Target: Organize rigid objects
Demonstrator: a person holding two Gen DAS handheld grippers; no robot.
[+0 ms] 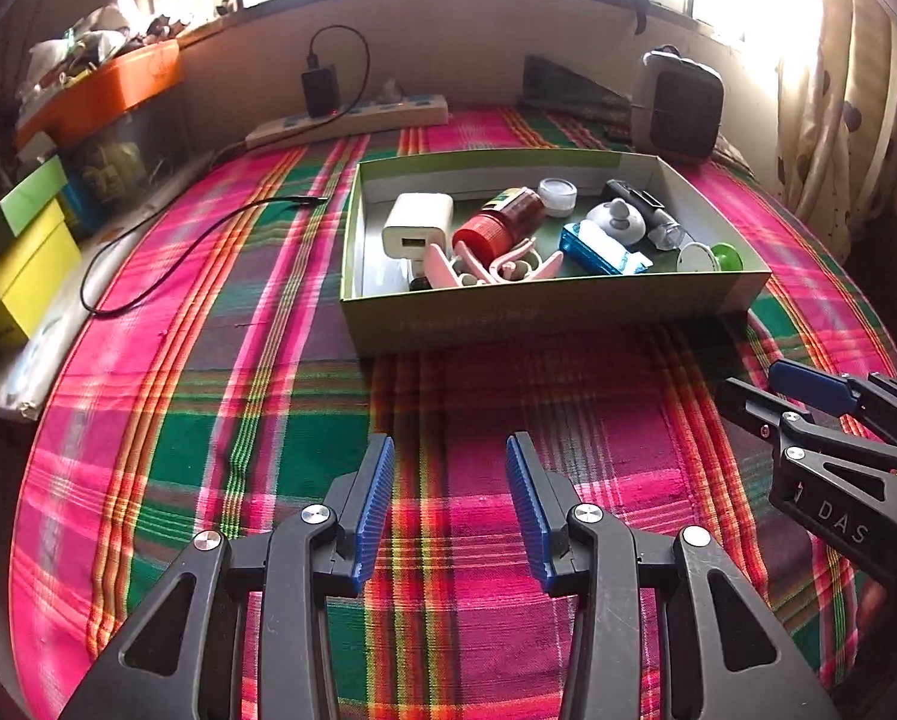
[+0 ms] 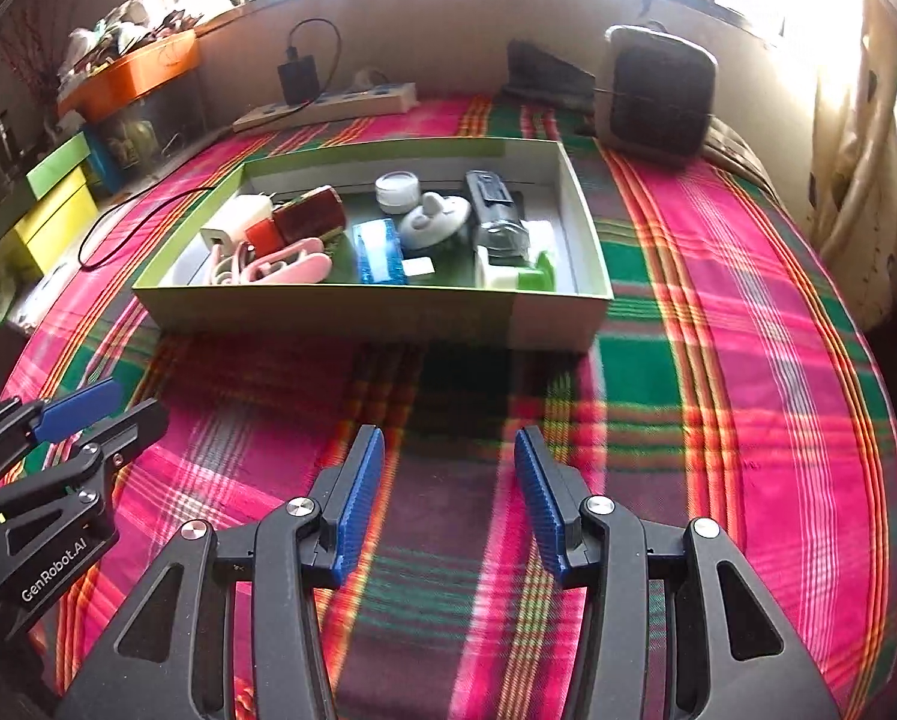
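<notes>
Your left gripper and right gripper both stand apart, holding nothing, over the plaid cloth. The box of small items sits mid-cloth ahead. Only the right view shows its bare right side wall.

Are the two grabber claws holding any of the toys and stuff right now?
No, nothing is held. The left gripper and right gripper both stand open over the plaid cloth. Everything sits in the green box.
</notes>
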